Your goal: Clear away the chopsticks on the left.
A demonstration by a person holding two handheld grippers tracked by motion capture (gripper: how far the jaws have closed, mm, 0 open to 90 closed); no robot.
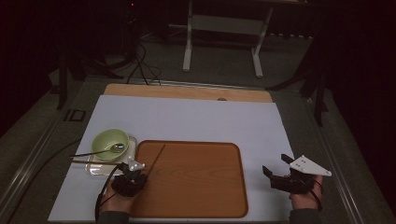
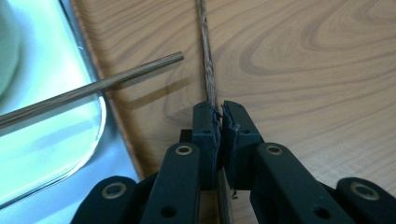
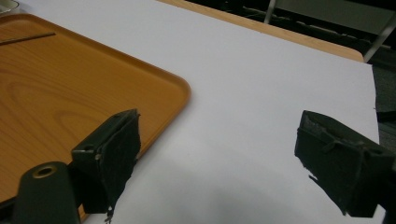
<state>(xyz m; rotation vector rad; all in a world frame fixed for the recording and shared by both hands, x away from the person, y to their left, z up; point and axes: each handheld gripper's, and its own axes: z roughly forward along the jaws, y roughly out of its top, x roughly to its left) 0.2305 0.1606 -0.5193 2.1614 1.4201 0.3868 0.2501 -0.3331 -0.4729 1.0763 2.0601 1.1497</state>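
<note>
Chopstick [image 2: 207, 70], dark and thin, lay on the wooden tray [image 1: 196, 182] near the tray's left edge, slanting away from me, and my left fingers [image 2: 219, 122] were clamped on its near end, the pads pressed against it from both sides. A second chopstick [image 2: 93, 87] rested across the clear glass dish [image 1: 95, 167] just left of the tray, its tip reaching over the tray's rim but apart from the one I held. On that dish, left of the tray, stood a green bowl [image 1: 110, 141] with a spoon [image 1: 113, 148] in it. Right of the tray, over the white sheet [image 1: 187, 119] covering the desk [image 1: 187, 92], my right fingers [image 3: 233, 163] stood wide apart with nothing between them, one pad close to the tray's right corner.
</note>
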